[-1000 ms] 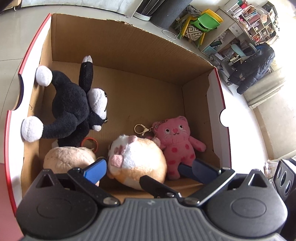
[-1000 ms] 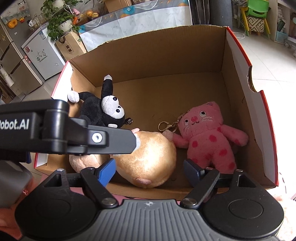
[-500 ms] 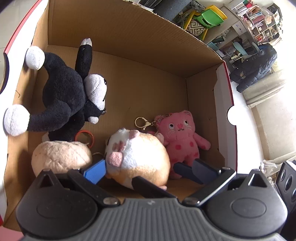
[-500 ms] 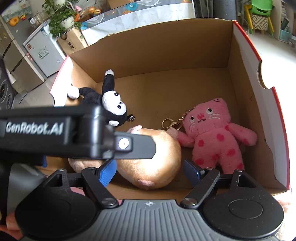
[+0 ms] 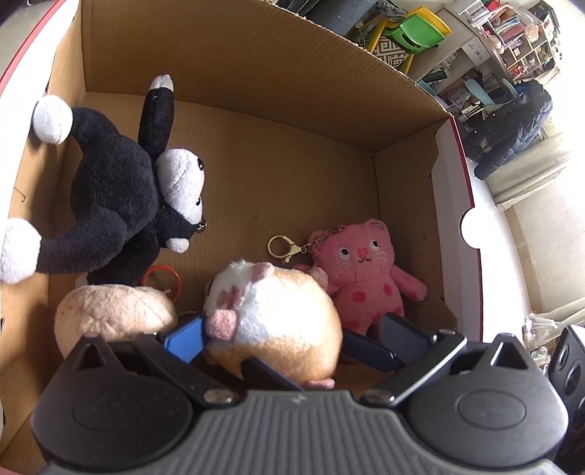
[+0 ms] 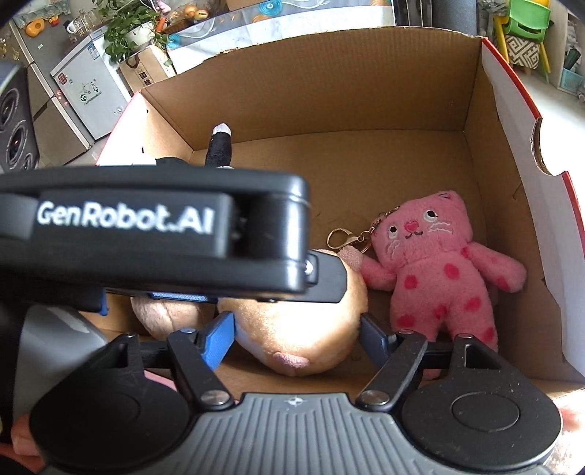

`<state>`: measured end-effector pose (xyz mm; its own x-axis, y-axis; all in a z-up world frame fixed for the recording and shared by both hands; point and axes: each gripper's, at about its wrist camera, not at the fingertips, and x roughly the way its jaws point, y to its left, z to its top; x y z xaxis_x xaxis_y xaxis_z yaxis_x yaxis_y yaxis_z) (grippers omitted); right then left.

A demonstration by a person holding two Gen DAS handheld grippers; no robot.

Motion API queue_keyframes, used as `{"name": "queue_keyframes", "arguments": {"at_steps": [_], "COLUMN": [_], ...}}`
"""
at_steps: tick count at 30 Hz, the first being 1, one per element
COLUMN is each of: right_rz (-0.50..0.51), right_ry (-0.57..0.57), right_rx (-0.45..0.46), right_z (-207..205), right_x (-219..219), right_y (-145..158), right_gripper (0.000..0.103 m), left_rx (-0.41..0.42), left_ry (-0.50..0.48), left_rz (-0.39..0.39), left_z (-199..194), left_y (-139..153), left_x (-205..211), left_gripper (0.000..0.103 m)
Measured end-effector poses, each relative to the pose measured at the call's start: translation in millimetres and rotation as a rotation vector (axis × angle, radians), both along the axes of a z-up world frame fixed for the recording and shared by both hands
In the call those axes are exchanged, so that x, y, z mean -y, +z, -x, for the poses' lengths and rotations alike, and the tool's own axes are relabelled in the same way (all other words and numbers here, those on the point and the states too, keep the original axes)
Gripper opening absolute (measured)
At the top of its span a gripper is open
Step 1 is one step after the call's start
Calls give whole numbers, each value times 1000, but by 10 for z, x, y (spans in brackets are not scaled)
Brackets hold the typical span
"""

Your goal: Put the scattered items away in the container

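An open cardboard box (image 5: 256, 91) (image 6: 329, 91) holds several soft toys. An orange-and-white hamster plush (image 5: 278, 314) (image 6: 303, 329) lies at the near wall. My right gripper (image 6: 294, 334) straddles it and its jaws are closing, the pads right at its sides with no dent showing. My left gripper (image 5: 292, 332) hangs open over the same plush; its black body (image 6: 146, 226) crosses the right wrist view. A pink cat (image 5: 362, 277) (image 6: 435, 270) lies to the right. A beige plush (image 5: 113, 314) (image 6: 164, 314) lies to the left. A black monkey (image 5: 117, 190) leans in the left corner.
A gold clasp (image 5: 283, 248) and an orange ring (image 5: 161, 274) lie on the box floor. Outside the box are a green chair (image 5: 413, 29), a dark jacket (image 5: 512, 128), a white fridge (image 6: 91, 91) and a speaker (image 6: 14, 124). The box's far half holds no toys.
The left gripper has sunk closer over the toys and its body now hides most of the monkey in the right wrist view. The right gripper's fingers have narrowed towards the hamster plush.
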<state>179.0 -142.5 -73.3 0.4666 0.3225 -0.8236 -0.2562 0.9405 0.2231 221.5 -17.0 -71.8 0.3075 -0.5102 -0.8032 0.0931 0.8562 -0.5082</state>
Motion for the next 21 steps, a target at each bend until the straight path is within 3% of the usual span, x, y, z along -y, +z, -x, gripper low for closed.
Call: {"name": "queue_keyframes", "arguments": {"at_steps": [11, 21], "right_rz": [-25, -17], "right_ry": [-1, -6], "right_rx": [21, 17], "right_z": [10, 8], "right_x": [69, 72], "right_y": [53, 46], "right_gripper": [67, 71], "left_rx": [16, 45], "left_ry": [4, -7], "left_rz": [55, -55], "left_z": [6, 43], "left_y": [2, -16], "left_x": [-50, 82], "left_gripper": [102, 103]}}
